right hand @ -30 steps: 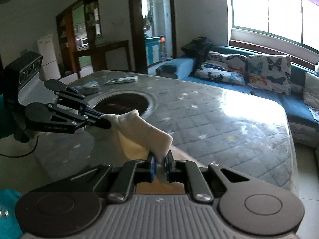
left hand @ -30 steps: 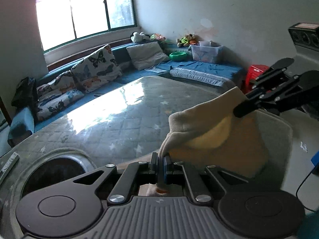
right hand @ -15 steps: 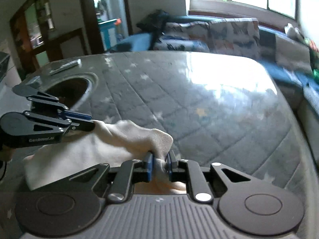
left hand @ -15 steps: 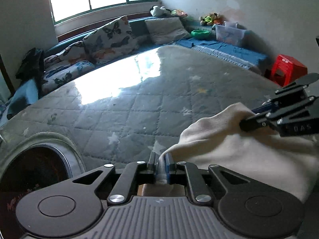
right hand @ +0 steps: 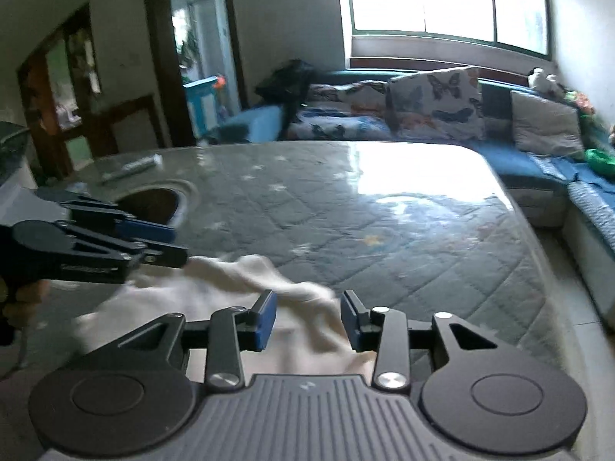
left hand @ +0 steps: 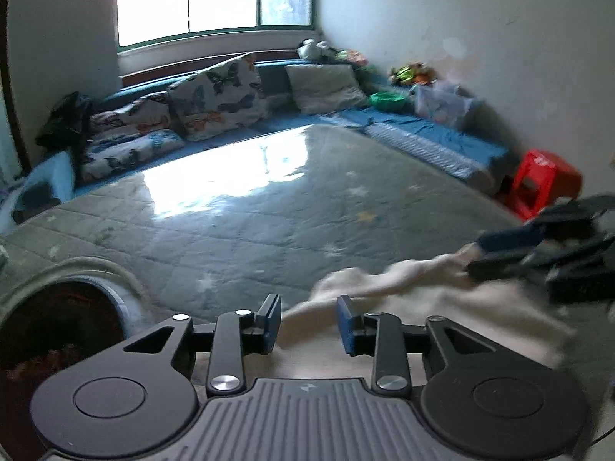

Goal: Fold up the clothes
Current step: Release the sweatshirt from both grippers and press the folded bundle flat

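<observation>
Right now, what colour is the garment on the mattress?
Cream garment, clearest in the right wrist view.

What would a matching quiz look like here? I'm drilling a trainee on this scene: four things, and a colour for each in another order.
Things:
1. cloth
2. stool
3. bowl
4. claw pads

Colours:
a. green
b. blue
c. cream
d. red

Pairs: 1-c, 2-d, 3-a, 4-b
</observation>
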`<state>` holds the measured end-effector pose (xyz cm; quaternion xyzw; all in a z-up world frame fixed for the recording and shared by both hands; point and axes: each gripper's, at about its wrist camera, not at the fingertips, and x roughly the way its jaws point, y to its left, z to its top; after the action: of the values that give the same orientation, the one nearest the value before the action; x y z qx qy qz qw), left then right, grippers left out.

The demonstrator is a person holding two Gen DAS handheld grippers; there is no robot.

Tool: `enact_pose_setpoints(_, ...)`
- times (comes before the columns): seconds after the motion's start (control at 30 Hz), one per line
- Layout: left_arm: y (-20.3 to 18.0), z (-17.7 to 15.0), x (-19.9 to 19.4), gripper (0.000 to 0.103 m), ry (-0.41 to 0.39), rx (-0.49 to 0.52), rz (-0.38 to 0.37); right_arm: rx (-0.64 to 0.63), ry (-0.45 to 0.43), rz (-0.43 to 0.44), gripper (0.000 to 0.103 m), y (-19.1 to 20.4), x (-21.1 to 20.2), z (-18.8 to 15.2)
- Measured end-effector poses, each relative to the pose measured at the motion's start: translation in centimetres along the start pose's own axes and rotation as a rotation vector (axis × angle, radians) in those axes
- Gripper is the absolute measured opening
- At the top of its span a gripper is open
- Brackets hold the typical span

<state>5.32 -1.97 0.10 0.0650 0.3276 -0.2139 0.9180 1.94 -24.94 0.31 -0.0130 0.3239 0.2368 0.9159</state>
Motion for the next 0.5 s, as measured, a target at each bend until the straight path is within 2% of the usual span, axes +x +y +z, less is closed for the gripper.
enact_pose_setpoints(0.2,-1.4,-0.1,1.9,0.032,0.040,-0.006,-0.060,0.020,0.051,0.014,0.036,-0.8,2.0,-0.7)
enact_pose_setpoints(0.27,-1.5,-0.1,2.9,0.032,0.057,-0.009,-0.054,0.046,0.067,0.003,0.033,-1.8,2.8,-0.9)
enact_pose_setpoints(0.4,-0.9,-0.3,4.3,0.031,0.086,-0.038,-0.025,0.073,0.077,-0.033,0.021,-3.1,3.4,-1.3)
enact_pose_setpoints(0.5,-0.8,-0.3,4.5,0.032,0.089,-0.047,-0.015,0.074,0.054,-0.047,0.021,-3.0,2.6,-1.3)
